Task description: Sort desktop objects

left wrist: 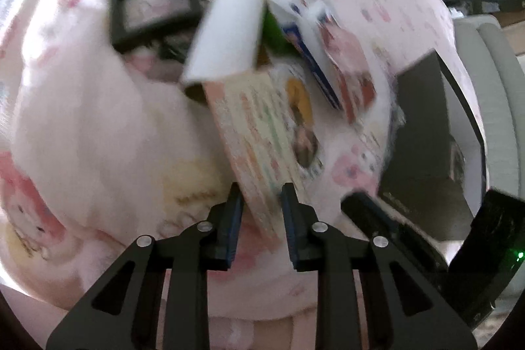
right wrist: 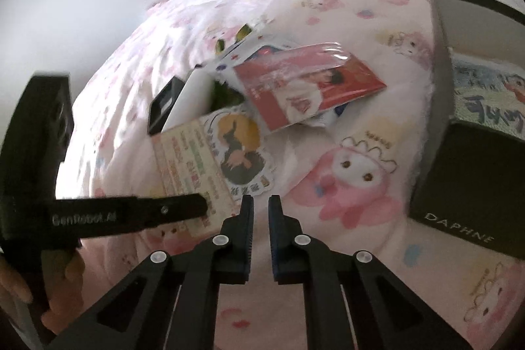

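Note:
A pile of flat objects lies on a pink cartoon-print cloth. A printed card [left wrist: 259,133] reaches down between the fingers of my left gripper [left wrist: 261,202], which is open around its near end. The card [right wrist: 193,159] also shows in the right wrist view under the left gripper's finger [right wrist: 170,209]. Behind it are a white roll [left wrist: 226,28], a black frame [left wrist: 154,5], a red packet [right wrist: 305,84] and a round sticker [right wrist: 239,146]. My right gripper [right wrist: 261,202] is slightly open and empty over the cloth, right of the card.
An open black box [right wrist: 472,182] marked DAPHNE with printed items inside stands at the right; it shows in the left wrist view [left wrist: 426,133] too. Shelves and furniture stand beyond the cloth's far edge.

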